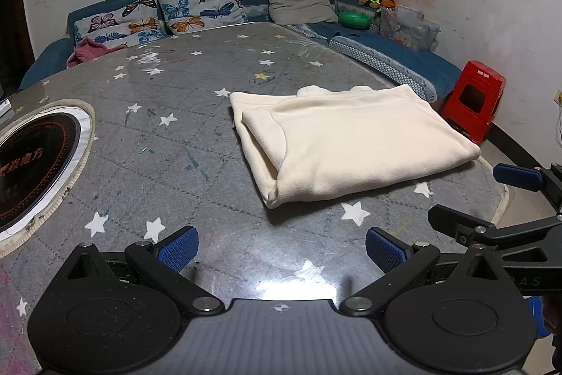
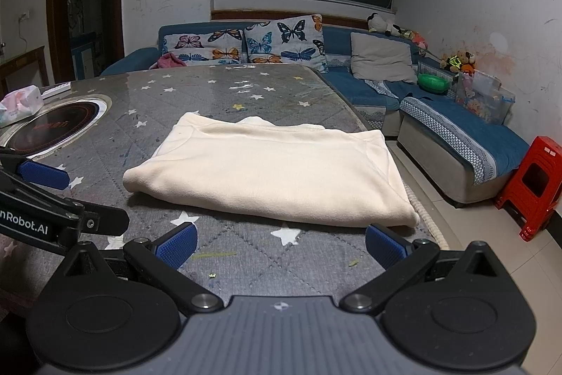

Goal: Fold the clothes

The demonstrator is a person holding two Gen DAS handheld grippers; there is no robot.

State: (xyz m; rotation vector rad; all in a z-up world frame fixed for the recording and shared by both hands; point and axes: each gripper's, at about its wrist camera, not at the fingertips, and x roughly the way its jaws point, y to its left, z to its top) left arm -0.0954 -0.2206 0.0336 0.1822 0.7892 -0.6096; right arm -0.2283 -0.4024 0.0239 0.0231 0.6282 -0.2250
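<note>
The cream garment (image 1: 351, 143) lies folded into a thick rectangle on the grey star-printed surface (image 1: 175, 136), flat and untouched by either tool. In the left wrist view it sits ahead of the left gripper (image 1: 281, 250) and off toward its right finger, well apart from both blue pads (image 1: 177, 248). A tucked layer shows along the fold nearest the left finger. The left gripper's fingers are spread wide with nothing between them — only the glossy cover and white stars.

In the right wrist view the garment (image 2: 274, 171) lies straight ahead of the right gripper (image 2: 281, 246), its near folded edge just beyond the fingertips and its near right corner close to the right finger, though not touching it. These fingers (image 2: 384, 246) also stand wide apart and hold nothing.

Each gripper shows in the other's camera: the right gripper (image 1: 520, 195) enters at the far right of the left view, and the left gripper (image 2: 45, 185) enters at the left of the right view — both spread open there too.

Beyond the left finger, a round black hotplate (image 1: 35, 160) is set into the surface. Past the garment, a blue sofa (image 2: 368, 86) with butterfly cushions (image 2: 281, 39) runs along the wall, and a red stool (image 2: 534, 185) stands on the floor beyond the right finger.
</note>
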